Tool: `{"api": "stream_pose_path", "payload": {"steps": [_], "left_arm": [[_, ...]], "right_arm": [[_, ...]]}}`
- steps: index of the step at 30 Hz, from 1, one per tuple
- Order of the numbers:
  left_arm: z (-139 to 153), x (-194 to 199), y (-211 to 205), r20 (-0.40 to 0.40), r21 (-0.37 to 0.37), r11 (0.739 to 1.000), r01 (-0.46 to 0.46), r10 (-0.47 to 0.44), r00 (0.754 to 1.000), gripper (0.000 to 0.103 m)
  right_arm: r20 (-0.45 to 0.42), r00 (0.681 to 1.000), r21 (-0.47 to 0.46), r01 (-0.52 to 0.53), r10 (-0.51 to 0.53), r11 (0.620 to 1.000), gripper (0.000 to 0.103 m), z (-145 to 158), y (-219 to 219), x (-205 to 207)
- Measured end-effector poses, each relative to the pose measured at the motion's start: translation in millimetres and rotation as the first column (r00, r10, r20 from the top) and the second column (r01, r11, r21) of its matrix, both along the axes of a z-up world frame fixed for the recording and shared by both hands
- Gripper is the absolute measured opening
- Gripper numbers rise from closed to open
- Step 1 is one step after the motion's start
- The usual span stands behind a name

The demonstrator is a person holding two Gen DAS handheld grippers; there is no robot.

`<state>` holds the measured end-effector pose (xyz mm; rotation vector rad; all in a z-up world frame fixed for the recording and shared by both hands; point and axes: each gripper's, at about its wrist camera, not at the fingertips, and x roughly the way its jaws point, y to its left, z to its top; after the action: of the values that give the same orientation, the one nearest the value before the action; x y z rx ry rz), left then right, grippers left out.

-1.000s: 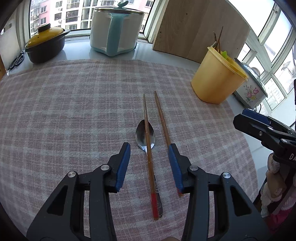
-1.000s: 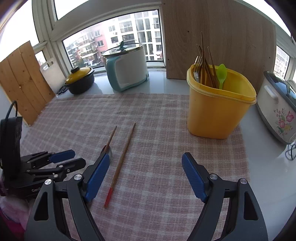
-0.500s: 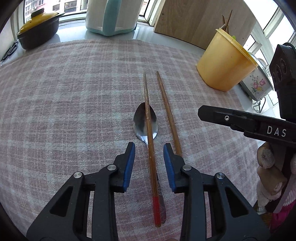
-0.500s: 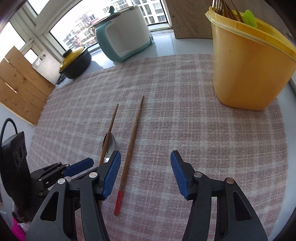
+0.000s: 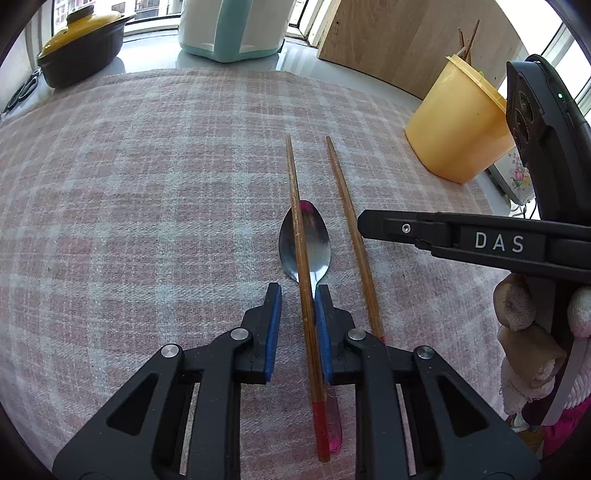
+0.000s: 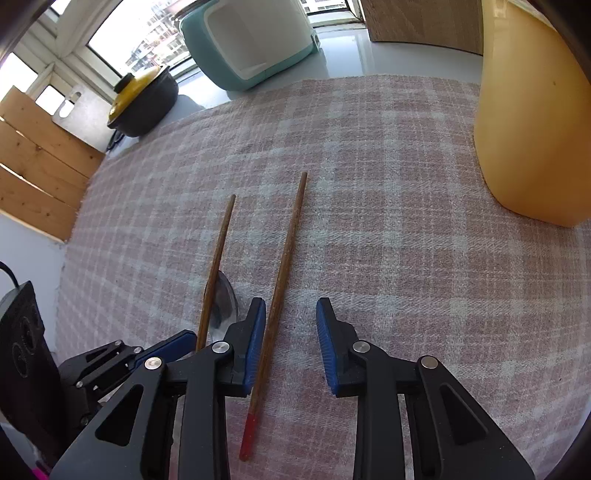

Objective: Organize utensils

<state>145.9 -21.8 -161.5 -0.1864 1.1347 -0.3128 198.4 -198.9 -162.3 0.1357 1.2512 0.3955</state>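
Two wooden chopsticks with red ends lie side by side on the plaid cloth [image 5: 147, 184]. The left chopstick [image 5: 295, 206] rests across a metal spoon [image 5: 314, 240]. My left gripper [image 5: 297, 295] straddles this chopstick and the spoon handle. Its jaws are closing: the right pad is against them and a gap remains at the left pad. My right gripper [image 6: 290, 310] is low over the right chopstick [image 6: 288, 240]. Its jaws are closing too, with the stick beside the left pad and a wide gap at the right pad. The yellow utensil tub [image 6: 532, 129] stands at the far right.
A black pot with a yellow lid [image 5: 81, 44] and a teal-and-white appliance [image 5: 236, 26] stand on the sill beyond the cloth. A wooden board [image 5: 406, 40] leans behind the tub [image 5: 454, 136]. A floral cooker [image 5: 517, 177] sits at the right.
Both grippers came down closer to the cloth and their jaws narrowed. The right gripper swung left over the right chopstick, close beside the left gripper.
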Motion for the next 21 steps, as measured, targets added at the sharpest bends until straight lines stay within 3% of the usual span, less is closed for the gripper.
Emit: {"api": "stream_pose_path", "payload": {"steps": [4,11,16,21], "left_arm": [[-1.1,1.0,4.1,-0.004,-0.009,1.000,-0.013,0.013,1.000,0.008],[-2.4,0.7,9.4,-0.006,-0.031,0.999,-0.024,0.024,1.000,0.007],[-2.3,0.0,14.7,-0.009,-0.039,0.999,-0.036,0.036,0.999,0.005],[-2.0,-0.1,20.8,-0.012,-0.046,0.998,-0.051,0.050,0.999,0.005]], "right_arm": [[-0.014,1.000,-0.013,-0.009,0.009,1.000,0.024,-3.9,4.7,3.8],[0.002,0.998,-0.100,-0.056,0.057,0.993,0.022,-3.5,23.8,8.4],[0.013,0.991,-0.202,-0.128,0.133,0.971,0.009,-4.9,40.3,11.9],[-0.010,0.988,-0.199,-0.153,0.154,0.968,0.007,-4.6,39.9,15.0]]}}
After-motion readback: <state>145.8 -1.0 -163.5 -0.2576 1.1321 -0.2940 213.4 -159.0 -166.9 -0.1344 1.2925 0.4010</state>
